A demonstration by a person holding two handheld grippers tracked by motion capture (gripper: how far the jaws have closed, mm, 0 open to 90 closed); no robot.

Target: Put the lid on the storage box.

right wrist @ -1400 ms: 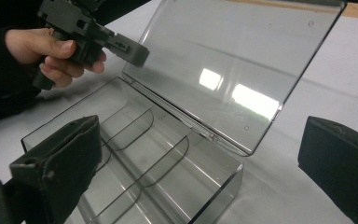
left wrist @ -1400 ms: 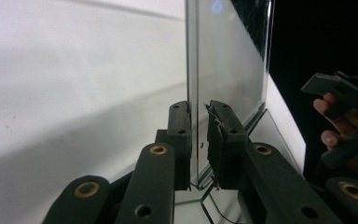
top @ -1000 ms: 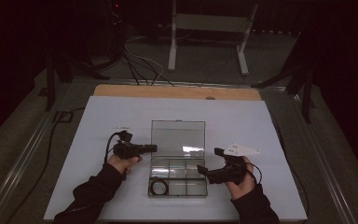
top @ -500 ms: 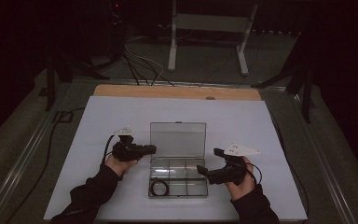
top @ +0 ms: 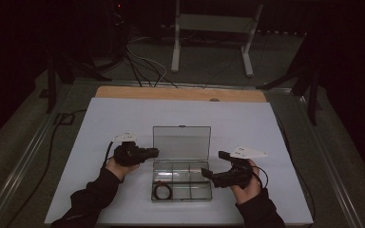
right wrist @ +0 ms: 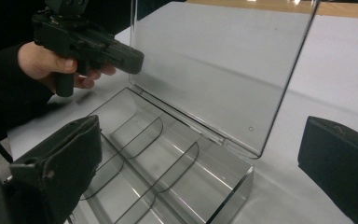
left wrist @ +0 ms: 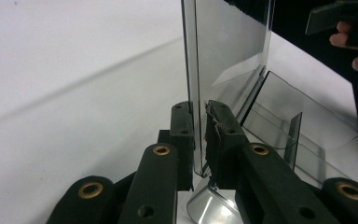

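White sheeting covers the surface point(top: 123, 118), where a clear plastic compartment box point(top: 182, 185) sits near the front edge, its thin transparent lid point(top: 181, 142) standing upright. Matte black left tongs point(left wrist: 199, 135) pinch the lid's left edge between worn pads. Right tongs point(top: 211, 164), blocky and spread wide, hover at the box's right end. A dark ring point(top: 162, 191) lies in the near-left compartment.

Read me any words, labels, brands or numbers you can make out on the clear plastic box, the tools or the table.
None: no readable text in any view.
Clear compartment box and its raised lid: plain, no label.
Left tool, shut on the lid's edge: bare black jaws, brass rivets, no marking.
Right tool: no marking; dark specks on its grey plate are too small to read.
White table cover: blank.
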